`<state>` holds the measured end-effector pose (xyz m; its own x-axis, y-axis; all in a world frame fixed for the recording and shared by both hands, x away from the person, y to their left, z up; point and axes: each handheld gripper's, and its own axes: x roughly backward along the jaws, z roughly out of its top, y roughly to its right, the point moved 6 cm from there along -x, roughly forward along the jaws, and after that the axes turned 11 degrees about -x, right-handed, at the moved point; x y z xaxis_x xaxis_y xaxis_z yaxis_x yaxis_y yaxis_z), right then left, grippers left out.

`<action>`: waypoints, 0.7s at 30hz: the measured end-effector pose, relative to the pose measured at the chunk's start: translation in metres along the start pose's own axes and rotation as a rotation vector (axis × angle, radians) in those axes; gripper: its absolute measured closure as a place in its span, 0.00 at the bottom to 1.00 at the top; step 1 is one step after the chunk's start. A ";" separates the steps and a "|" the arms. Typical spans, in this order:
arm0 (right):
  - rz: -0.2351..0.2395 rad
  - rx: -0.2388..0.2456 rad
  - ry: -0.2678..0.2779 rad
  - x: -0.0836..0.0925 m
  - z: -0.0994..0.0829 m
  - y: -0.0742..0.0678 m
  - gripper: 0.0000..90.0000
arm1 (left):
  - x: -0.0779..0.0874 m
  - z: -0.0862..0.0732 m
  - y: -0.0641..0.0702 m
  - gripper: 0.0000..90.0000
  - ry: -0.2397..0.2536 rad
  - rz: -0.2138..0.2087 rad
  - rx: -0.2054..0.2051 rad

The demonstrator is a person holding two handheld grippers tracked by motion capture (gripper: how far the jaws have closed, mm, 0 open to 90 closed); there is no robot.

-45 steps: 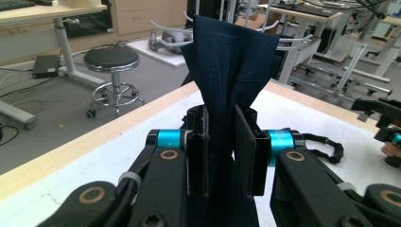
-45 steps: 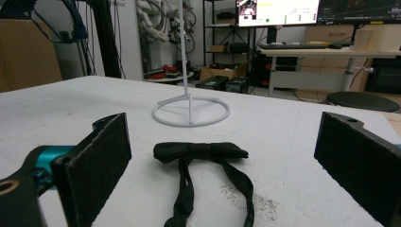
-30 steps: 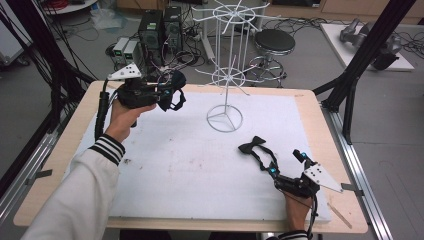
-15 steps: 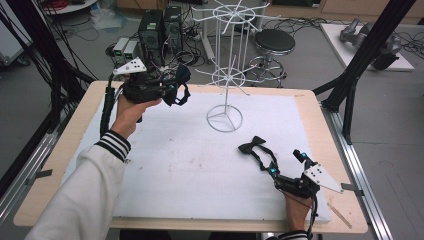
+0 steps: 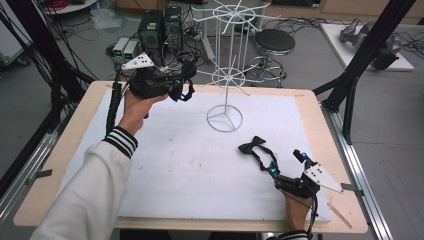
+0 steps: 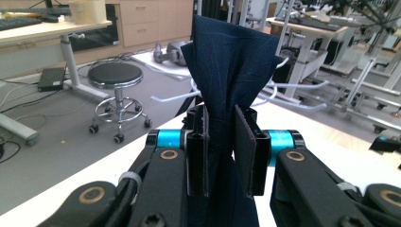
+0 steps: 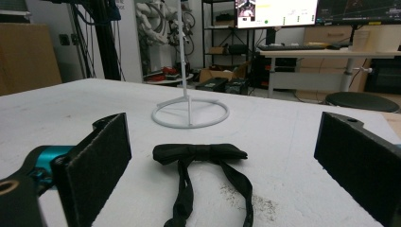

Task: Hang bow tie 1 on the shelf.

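A dark navy fabric bow tie (image 6: 230, 66) stands pinched at its knot between the flat black pads of the left gripper (image 5: 170, 84), its wing fanning upward above the jaws in the left gripper view, creased toward the middle. In the high view that gripper is held above the far left corner of the white foam worktop (image 5: 165, 165), lying roughly level and pointing toward the white wire display stand (image 5: 226, 75), whose ring base rests near the middle of the far edge; the left hand (image 5: 134, 107) grips it from below, the white sleeve with black striped cuff (image 5: 120, 142) running back to the near left corner. A second black fabric bow tie (image 5: 252, 145) lies flat right of centre, its strap trailing toward the right gripper (image 5: 272, 167), which rests low near the near right corner with jaws spread wide on either side of the strap, not touching it.
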<state>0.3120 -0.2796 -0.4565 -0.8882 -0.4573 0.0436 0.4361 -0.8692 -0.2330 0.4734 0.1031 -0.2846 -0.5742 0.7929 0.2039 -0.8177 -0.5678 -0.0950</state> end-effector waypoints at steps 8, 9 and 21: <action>0.000 -0.004 0.000 0.000 0.000 0.000 0.04 | -0.006 0.008 0.004 0.84 -0.005 0.008 -0.010; 0.000 -0.003 0.000 0.000 0.000 0.000 0.04 | -0.007 0.009 0.005 0.84 -0.004 0.008 -0.010; 0.001 -0.006 0.002 0.000 0.000 0.000 0.04 | -0.018 0.006 0.010 0.84 -0.013 -0.002 -0.001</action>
<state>0.3122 -0.2797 -0.4563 -0.8881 -0.4578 0.0417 0.4360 -0.8676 -0.2392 0.4756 0.0819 -0.2829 -0.5718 0.7913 0.2165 -0.8191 -0.5656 -0.0957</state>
